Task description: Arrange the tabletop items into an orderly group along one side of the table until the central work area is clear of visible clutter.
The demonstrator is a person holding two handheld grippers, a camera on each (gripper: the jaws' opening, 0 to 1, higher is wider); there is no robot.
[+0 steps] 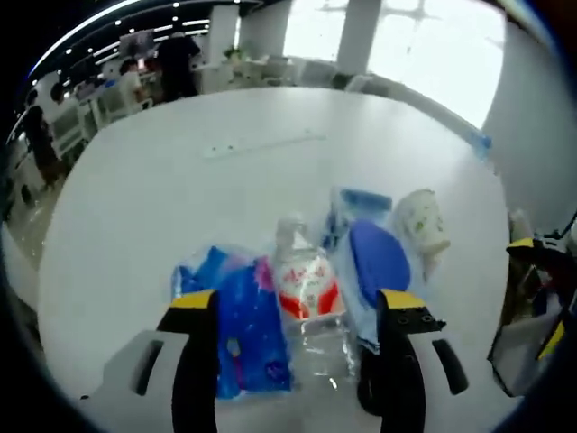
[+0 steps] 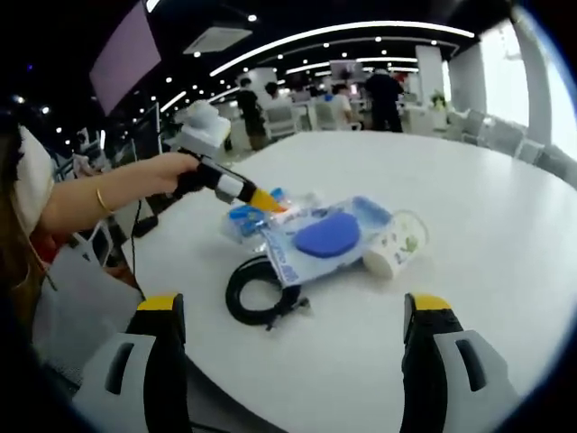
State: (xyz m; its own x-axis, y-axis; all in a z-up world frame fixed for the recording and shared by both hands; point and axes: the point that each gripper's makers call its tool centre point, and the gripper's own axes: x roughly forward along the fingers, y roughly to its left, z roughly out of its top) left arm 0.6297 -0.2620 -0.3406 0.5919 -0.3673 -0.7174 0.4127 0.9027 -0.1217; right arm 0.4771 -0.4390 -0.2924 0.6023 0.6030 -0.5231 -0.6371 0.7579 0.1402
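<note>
Several items lie grouped near one edge of the round white table (image 2: 469, 225): a blue plastic packet (image 1: 243, 329), a clear plastic bottle with a red-and-white label (image 1: 306, 289), a clear pouch holding a blue oval pad (image 2: 326, 236), a white paper cup on its side (image 2: 395, 244) and a black coiled cable (image 2: 261, 293).

The left gripper (image 1: 297, 311) has its jaws spread wide either side of the bottle and the blue packet; whether they touch either item cannot be told. The right gripper (image 2: 293, 311) is spread wide and empty, well back from the group, with the cable nearest.

Handling, as judged:
- Packets: light, soft, slippery film. Grip at an edge.
- Bottle: light, smooth, may roll. Grip across the body.
- Cup: thin, crushable. Use light pressure at the rim.
- Cable: limp. Lift by one loop.
</note>
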